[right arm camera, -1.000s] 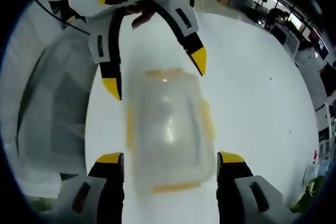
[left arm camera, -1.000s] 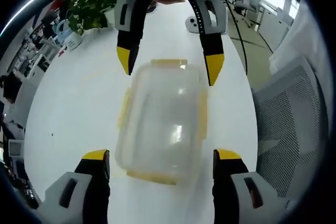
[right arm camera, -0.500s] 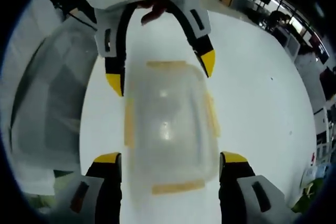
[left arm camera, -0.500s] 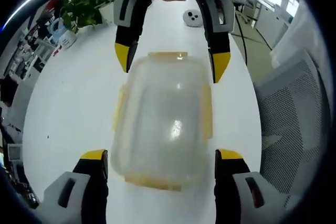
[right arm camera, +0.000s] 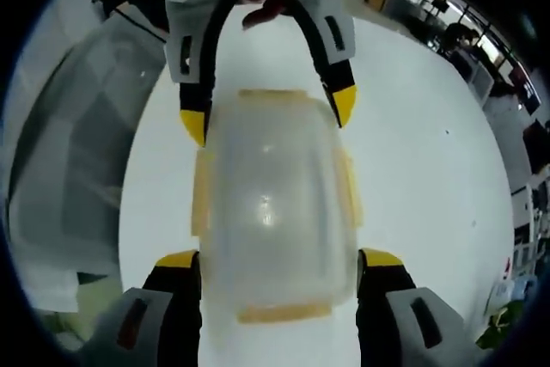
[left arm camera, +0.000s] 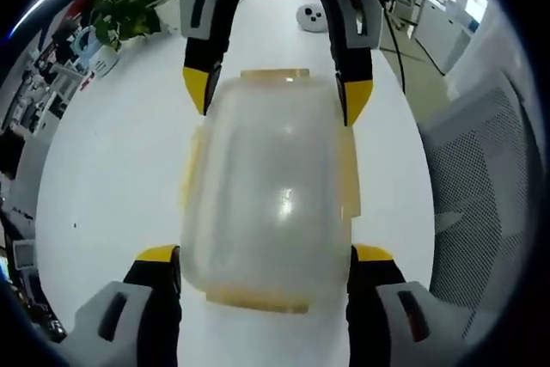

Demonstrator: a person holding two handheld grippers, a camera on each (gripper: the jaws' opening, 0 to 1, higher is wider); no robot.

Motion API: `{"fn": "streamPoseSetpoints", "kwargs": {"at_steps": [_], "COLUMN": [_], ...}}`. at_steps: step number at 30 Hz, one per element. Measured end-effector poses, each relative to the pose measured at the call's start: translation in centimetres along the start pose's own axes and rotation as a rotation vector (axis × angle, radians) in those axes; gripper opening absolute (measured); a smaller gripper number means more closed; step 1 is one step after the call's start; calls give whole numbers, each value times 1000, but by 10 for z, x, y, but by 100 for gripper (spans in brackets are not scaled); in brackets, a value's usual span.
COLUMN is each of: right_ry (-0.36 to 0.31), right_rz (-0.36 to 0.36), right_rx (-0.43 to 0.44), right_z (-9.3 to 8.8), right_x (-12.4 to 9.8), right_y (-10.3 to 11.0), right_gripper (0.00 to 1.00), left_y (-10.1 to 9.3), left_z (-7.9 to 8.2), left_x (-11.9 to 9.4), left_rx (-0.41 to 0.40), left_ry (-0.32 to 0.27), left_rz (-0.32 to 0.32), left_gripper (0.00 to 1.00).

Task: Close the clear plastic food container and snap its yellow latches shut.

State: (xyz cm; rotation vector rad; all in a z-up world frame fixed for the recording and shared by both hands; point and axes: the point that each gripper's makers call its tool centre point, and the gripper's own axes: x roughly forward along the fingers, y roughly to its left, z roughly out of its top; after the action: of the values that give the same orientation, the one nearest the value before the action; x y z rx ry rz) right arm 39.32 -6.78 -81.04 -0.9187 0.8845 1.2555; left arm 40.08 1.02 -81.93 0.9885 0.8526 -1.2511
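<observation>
The clear container point(left arm camera: 266, 199) sat on the white bench point(left arm camera: 112, 178), lid already on, right between the two grippers, which faced each other across it. In the left gripper view the left gripper point(left arm camera: 262, 259) had its fingers point(left arm camera: 157, 255) spread wide, one either side of the container's near end w/ the near yellow latch point(left arm camera: 258, 301) lying between them; the right gripper point(left arm camera: 277, 92) stood at the far end, its yellow tips just at the far corners, also spread wide. The right gripper view gave the mirror of this: right gripper point(right arm camera: 277, 262) straddling its end, left gripper point(right arm camera: 266, 113) opposite. Neither pair was clamped on anything (whether any tip actually touched the plastic, can't tell).

Side latches point(right arm camera: 201, 191) stood out from the long walls, so they looked unsnapped; end latches, can't tell.

Judgement: step in hand = lining up to press latches home. To do it well, keep one gripper steadying the box so it doesn't skate on the smooth bench, then push each flap inward and down against the wall, opposite pairs first so the lid seats evenly. Off-centre pressure could tip the box.
</observation>
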Motion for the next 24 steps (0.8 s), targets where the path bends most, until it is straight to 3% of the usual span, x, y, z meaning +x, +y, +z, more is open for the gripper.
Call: {"fn": "streamPoseSetpoints", "kwargs": {"at_steps": [24], "right_ry": [-5], "right_rz": [2], "right_rx": [22], "right_z": [4], "right_x": [1], "right_y": [5], "right_gripper": [73], "left_y": [-2], "left_z": [-6], "left_x": [1], "left_rx": [31], "left_ry": [36], "left_rz": [-9], "left_gripper": [81]}}
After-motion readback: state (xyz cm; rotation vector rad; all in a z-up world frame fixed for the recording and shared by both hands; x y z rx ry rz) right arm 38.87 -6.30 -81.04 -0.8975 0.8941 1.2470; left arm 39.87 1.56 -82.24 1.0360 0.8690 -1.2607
